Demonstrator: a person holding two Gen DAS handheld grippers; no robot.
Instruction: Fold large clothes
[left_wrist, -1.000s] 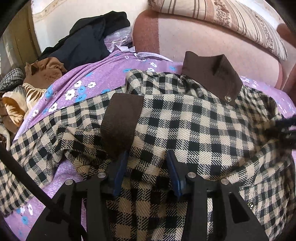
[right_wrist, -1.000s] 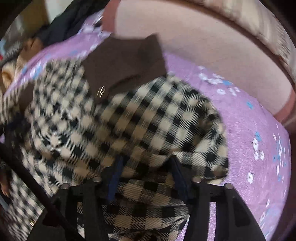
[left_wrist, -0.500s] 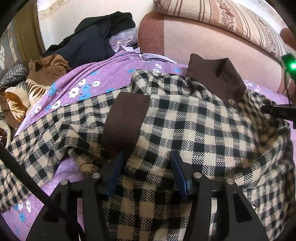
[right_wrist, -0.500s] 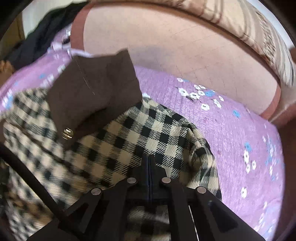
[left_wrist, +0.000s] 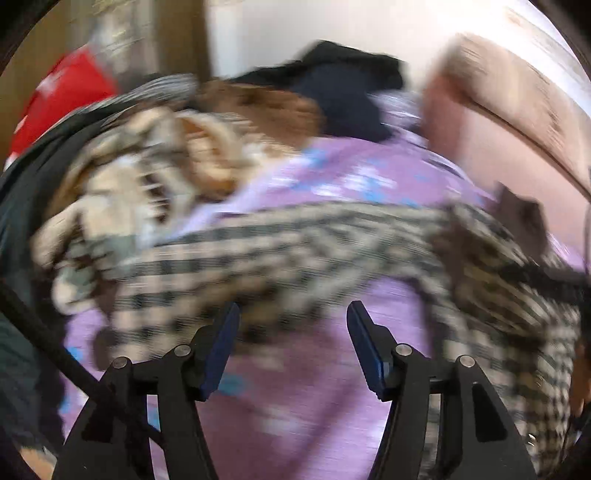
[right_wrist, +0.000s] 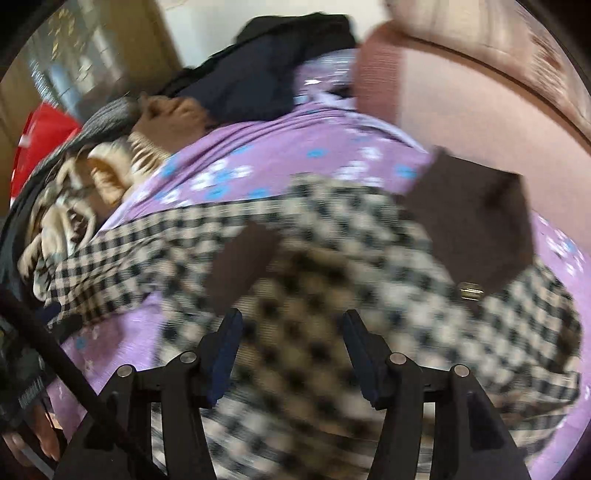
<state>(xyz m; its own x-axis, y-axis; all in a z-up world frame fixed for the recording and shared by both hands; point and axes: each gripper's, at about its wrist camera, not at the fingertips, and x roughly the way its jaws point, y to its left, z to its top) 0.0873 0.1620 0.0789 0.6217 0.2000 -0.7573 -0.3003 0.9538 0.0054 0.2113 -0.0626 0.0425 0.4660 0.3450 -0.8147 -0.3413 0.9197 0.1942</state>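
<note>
A black-and-cream checked shirt (right_wrist: 332, 258) with a brown collar (right_wrist: 476, 229) and brown cuff (right_wrist: 240, 262) lies spread on a purple flowered sheet (right_wrist: 258, 155). My right gripper (right_wrist: 291, 325) hovers over the shirt's body, its jaws opening, nothing between the blue pads. In the blurred left wrist view the shirt's long sleeve (left_wrist: 258, 258) runs across the sheet (left_wrist: 314, 387). My left gripper (left_wrist: 291, 317) hangs just in front of that sleeve, over bare sheet, jaws opening and empty.
A heap of other clothes lies at the left: tan striped cloth (right_wrist: 92, 184), a brown garment (right_wrist: 173, 118), dark navy clothing (right_wrist: 266, 74). A red object (left_wrist: 62, 92) stands far left. The pink sofa back (right_wrist: 480, 103) rises behind the sheet.
Both grippers have swung left and lifted off the shirt. The right gripper, shut on the cloth half a second ago, has let go. The left gripper's jaws have spread wider, leaving the cloth.
</note>
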